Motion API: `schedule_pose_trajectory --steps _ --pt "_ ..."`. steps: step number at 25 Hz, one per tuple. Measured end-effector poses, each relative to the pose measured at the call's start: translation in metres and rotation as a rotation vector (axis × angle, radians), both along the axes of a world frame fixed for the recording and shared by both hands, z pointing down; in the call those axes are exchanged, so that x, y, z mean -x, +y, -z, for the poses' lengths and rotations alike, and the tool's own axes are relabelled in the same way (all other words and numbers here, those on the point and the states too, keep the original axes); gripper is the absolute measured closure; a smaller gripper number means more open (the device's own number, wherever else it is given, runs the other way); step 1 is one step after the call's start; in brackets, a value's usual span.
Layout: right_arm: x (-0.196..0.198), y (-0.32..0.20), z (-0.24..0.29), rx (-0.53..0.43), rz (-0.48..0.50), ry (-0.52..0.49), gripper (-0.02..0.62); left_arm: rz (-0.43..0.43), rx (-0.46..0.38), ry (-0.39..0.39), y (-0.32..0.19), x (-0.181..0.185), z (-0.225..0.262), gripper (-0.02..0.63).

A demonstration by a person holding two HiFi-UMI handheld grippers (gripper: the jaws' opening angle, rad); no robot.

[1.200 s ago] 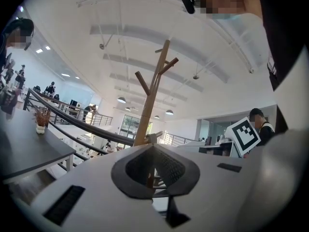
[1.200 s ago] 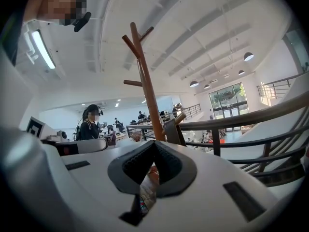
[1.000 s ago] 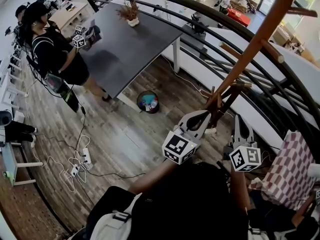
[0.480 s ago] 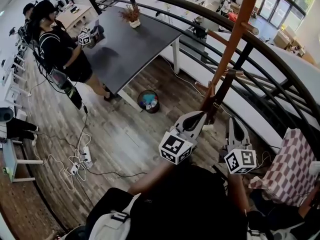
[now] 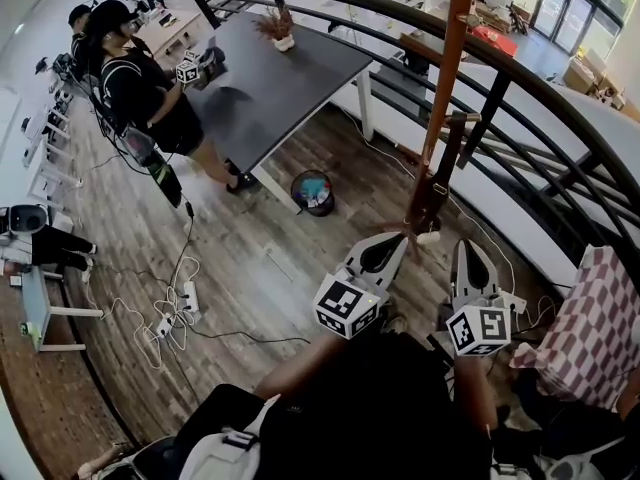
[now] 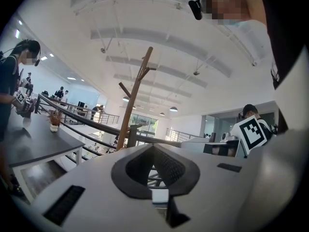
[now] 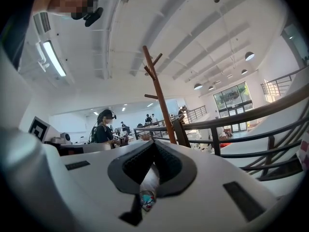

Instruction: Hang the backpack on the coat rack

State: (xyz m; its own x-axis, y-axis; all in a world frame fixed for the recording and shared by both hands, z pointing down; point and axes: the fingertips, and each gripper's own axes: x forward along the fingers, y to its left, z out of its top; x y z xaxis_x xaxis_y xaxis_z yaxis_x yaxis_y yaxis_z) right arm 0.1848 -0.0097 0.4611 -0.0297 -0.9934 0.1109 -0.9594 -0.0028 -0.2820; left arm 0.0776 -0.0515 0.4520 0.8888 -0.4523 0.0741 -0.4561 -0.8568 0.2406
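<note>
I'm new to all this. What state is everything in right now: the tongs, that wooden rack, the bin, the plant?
Left tongs: shut, nothing between them.
Right tongs: shut, nothing between them.
Coat rack: upright, the pegs in view bare.
Bin: upright on the floor, open top, something colourful inside.
Potted plant: upright on the dark table.
</note>
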Motion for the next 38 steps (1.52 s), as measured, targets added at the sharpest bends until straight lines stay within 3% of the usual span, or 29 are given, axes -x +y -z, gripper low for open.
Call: schedule_pose_trajectory --steps 7,20,38 --pt "0.009 0.004 0.006 -0.004 -0.018 0.006 0.581 0.01 -0.02 0.007 -0.001 0.015 0.007 0.598" --pt "0.028 0.002 0.007 -0.007 -0.077 0.013 0.581 -0.062 -0.023 0.027 -0.013 0.02 0.006 0.598" --pt "0.042 -0.013 0.007 0.006 -0.059 0.086 0.581 -0.042 -0.027 0.048 -0.03 0.031 0.01 0.598"
